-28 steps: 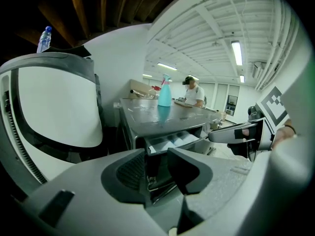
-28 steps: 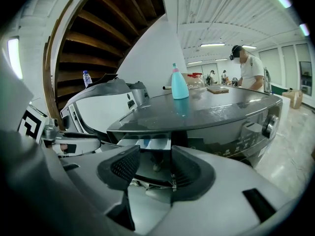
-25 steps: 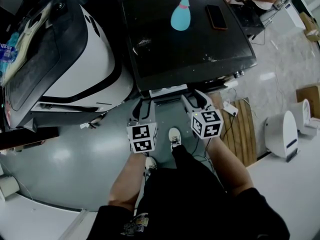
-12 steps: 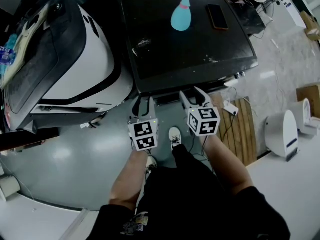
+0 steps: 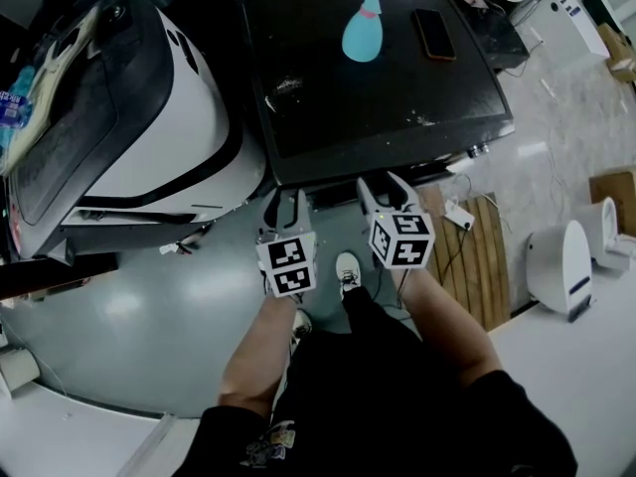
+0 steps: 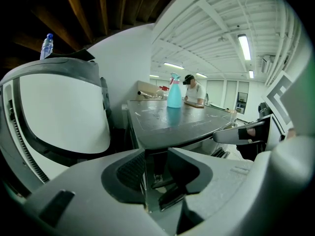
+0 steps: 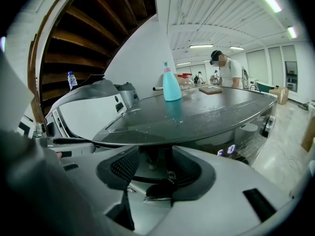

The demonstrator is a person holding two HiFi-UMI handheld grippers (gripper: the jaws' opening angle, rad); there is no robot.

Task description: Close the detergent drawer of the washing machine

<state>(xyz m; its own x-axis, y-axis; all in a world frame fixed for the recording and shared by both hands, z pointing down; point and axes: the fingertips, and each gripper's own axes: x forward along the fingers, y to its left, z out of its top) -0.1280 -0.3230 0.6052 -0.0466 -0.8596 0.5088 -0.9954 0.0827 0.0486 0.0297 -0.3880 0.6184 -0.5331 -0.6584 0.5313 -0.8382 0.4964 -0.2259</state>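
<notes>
The washing machine's black glossy flat top [image 5: 378,97] carries a turquoise plastic spray bottle [image 5: 362,32], upright near the far edge, and a dark rectangular phone [image 5: 435,34] lying flat just to its right, apart from it. Whitish specks dot the middle. A slatted wooden pallet [image 5: 484,256] lies on the grey polished floor [image 5: 129,316].

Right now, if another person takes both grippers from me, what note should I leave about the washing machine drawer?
Left gripper: jaws apart, empty, just before the front-left corner of the washing machine.
Right gripper: jaws apart, empty, with its tips at the machine's front edge. I cannot tell whether they touch it.
Detergent drawer: in the head view nothing sticks out past the front edge, so it looks pushed in. Its face is hidden under the dark top.
Left to do: check that the drawer sits flush, then draw both grippers back.
A spray bottle and a phone are on top of the machine.
</notes>
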